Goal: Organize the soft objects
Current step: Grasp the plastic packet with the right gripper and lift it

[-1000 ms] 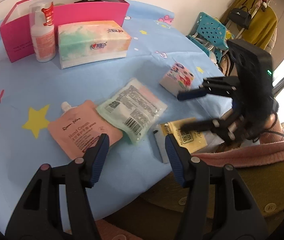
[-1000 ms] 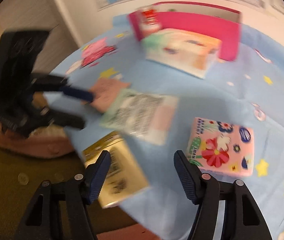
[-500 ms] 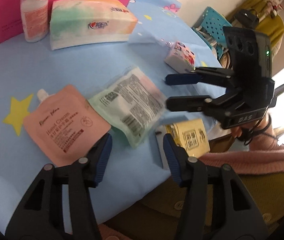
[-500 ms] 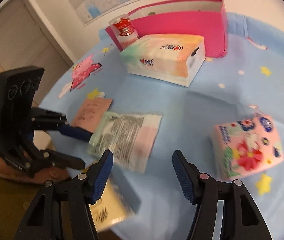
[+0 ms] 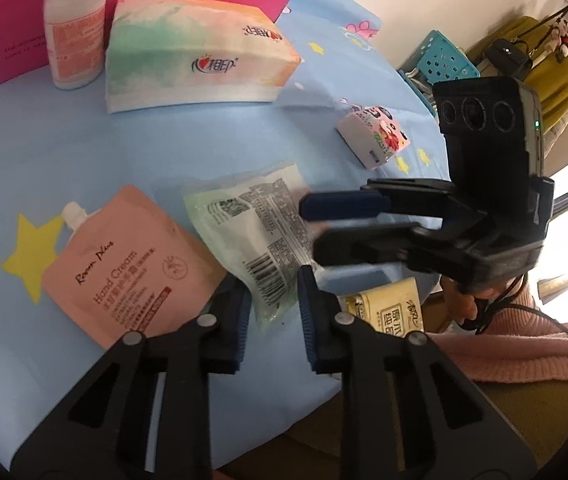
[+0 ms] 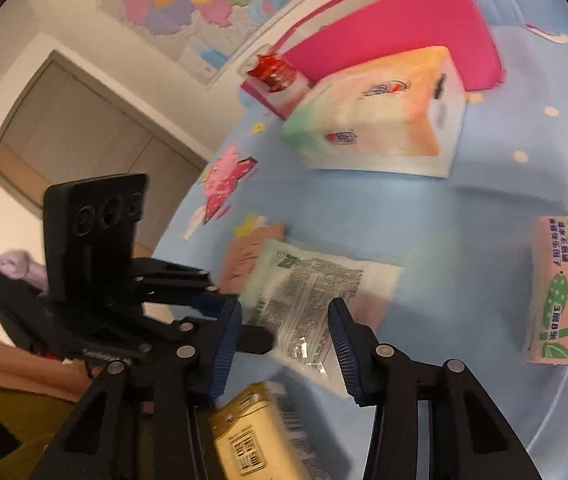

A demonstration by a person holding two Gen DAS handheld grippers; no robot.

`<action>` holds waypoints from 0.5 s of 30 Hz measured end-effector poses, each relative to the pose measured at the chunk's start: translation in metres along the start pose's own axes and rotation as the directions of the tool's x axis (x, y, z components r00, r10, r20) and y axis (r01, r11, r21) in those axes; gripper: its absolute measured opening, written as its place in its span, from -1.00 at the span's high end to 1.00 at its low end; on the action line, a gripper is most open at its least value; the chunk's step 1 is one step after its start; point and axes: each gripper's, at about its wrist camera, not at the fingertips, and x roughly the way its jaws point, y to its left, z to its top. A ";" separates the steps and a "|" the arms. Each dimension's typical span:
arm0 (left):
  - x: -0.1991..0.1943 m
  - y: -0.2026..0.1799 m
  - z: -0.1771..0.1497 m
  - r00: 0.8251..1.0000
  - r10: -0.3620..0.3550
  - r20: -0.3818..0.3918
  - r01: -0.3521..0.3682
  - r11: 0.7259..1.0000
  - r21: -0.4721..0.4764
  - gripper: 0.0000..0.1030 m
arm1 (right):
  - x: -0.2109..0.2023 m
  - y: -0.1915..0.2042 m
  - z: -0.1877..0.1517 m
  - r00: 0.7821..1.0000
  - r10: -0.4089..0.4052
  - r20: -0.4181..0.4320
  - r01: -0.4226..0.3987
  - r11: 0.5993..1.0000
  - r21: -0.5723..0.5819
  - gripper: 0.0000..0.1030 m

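On the left, the pink pouch [image 5: 124, 264] lies flat, so I leave it. My left claw [image 5: 274, 316] has closed on the near corner of the green-and-white packet [image 5: 252, 224], which lies in the middle of the blue table [image 5: 44, 140]. My right claw [image 6: 284, 307] is closing around the packet's other end but does not seem to pinch it yet. I think two claws keep the floppy packet from sagging.

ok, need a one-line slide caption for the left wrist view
Both grippers converge on the pale green sachet lying between pink hand cream pouch and yellow packet on the blue tablecloth.
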 end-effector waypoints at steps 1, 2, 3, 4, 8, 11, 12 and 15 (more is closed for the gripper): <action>-0.002 0.000 0.000 1.000 0.004 0.012 -0.004 1.000 0.001 0.54 | -0.002 0.000 0.000 0.999 -0.035 0.004 0.035 0.999 -0.008 0.17; -0.005 -0.001 -0.001 0.999 0.019 0.035 -0.019 1.000 0.014 0.55 | -0.006 -0.001 0.000 0.999 -0.032 0.012 0.032 0.999 -0.003 0.17; -0.009 -0.003 -0.002 0.998 0.035 0.057 -0.037 0.999 0.035 0.55 | -0.012 -0.002 -0.001 0.999 -0.039 0.025 0.039 0.999 0.005 0.16; -0.011 -0.002 -0.003 0.997 0.044 0.068 -0.048 0.998 0.050 0.56 | -0.017 -0.003 -0.001 0.998 -0.061 0.034 0.061 0.998 0.003 0.13; -0.013 -0.012 -0.007 0.986 0.111 0.125 -0.127 0.983 0.130 0.56 | -0.026 -0.010 -0.001 0.994 -0.106 0.038 0.105 0.994 0.012 0.03; -0.018 -0.014 -0.014 0.977 0.112 0.179 -0.144 0.974 0.176 0.57 | -0.024 -0.011 0.000 0.997 -0.069 0.043 0.069 0.998 0.008 -0.13; -0.019 -0.013 -0.015 0.977 0.110 0.185 -0.144 0.973 0.182 0.59 | -0.023 -0.010 0.001 0.997 -0.061 0.041 0.061 0.998 -0.002 -0.20; -0.022 -0.011 -0.019 0.977 0.093 0.191 -0.130 0.974 0.187 0.60 | -0.012 -0.009 0.008 0.999 -0.013 0.029 0.014 1.000 -0.019 -0.23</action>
